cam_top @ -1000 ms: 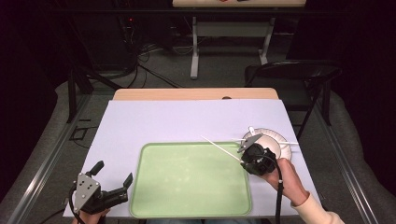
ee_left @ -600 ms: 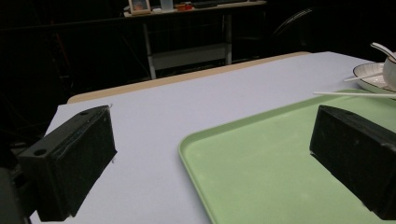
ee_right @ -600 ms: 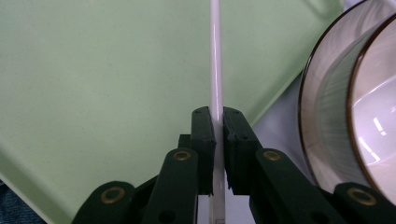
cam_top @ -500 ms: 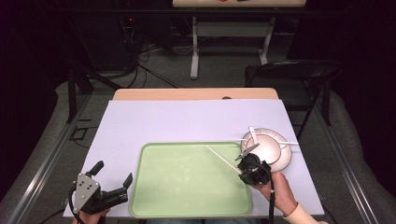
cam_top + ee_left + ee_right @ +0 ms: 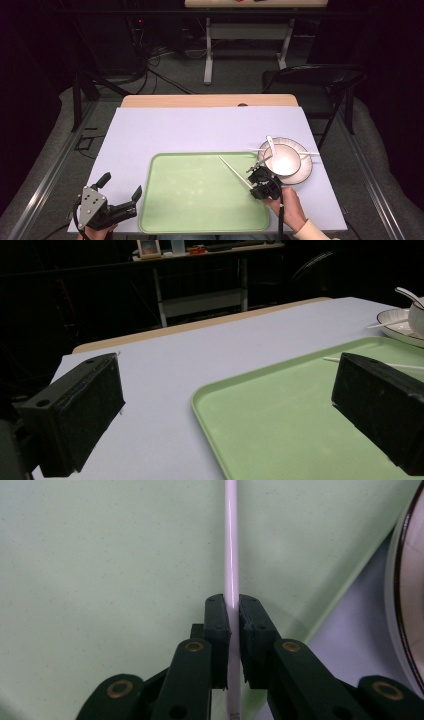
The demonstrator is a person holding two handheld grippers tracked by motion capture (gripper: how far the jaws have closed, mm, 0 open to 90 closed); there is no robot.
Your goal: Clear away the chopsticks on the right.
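A thin white chopstick [image 5: 234, 171] [image 5: 231, 540] is clamped between the jaws of my right gripper [image 5: 256, 184] [image 5: 234, 605], which is shut on it. The stick slants out low over the right part of the green tray [image 5: 200, 200] [image 5: 100, 555]; whether its tip touches the tray I cannot tell. My left gripper [image 5: 120, 186] [image 5: 225, 410] rests at the table's near left corner, beside the tray's [image 5: 300, 410] left edge, open with nothing between its fingers. The left gripper view shows the chopstick [image 5: 400, 365] far off to the right.
A white plate [image 5: 304, 175] [image 5: 392, 325] [image 5: 405, 580] stands right of the tray with a white bowl [image 5: 285, 161] and a spoon [image 5: 270, 145] on it. A second chopstick [image 5: 310, 152] lies across the plate. The table is covered in pale lilac; a chair stands behind it.
My right gripper has come down and toward the near left, from beside the bowl to over the tray's right part, carrying the chopstick. The left gripper has not moved.
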